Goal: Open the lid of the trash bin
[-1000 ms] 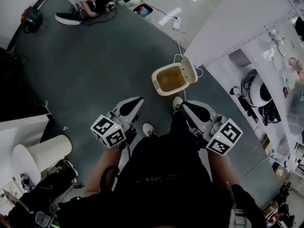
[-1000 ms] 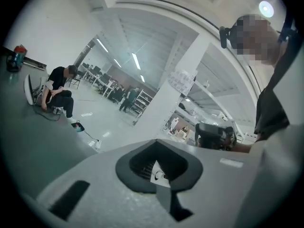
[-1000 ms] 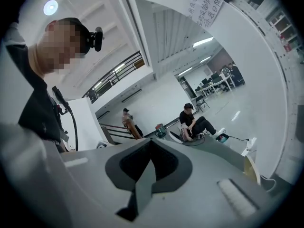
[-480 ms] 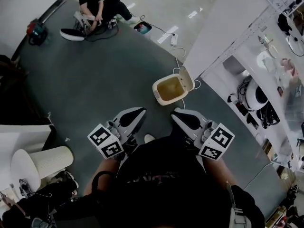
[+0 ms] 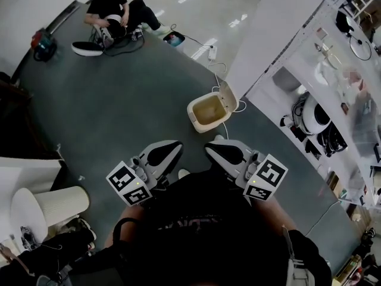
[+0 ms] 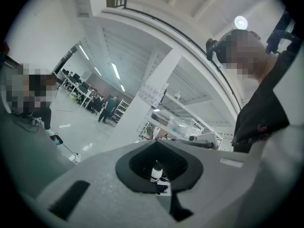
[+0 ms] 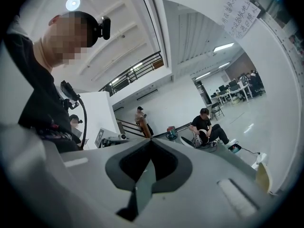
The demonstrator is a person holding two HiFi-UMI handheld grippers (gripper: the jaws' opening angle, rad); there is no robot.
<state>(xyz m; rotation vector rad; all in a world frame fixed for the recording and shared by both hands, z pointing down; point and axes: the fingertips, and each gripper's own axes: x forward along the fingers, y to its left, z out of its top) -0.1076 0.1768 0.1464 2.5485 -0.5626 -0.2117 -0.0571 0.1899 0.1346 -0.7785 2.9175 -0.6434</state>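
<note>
**Head view, steeply downward.** A cream plastic trash bin (image 5: 205, 113) of rounded-square form stands on the dark grey floor (image 5: 119, 100), just beside the foot of a white partition wall (image 5: 268, 34). Its hinged lid (image 5: 228, 95) is raised and tilted back toward the wall, exposing a brownish interior. The left gripper (image 5: 172, 148) and the right gripper (image 5: 214, 150), each bearing 1 cube with square markers, are held level in front of the person's body. Neither touches the bin, which shows beyond their tips. In both gripper views the 2 jaws meet along a closed seam, with nothing between them. A seated person in dark clothing (image 5: 116, 8) is on the floor well beyond the bin. A white ribbed cylindrical container (image 5: 62, 201) shows at lower left.
</note>
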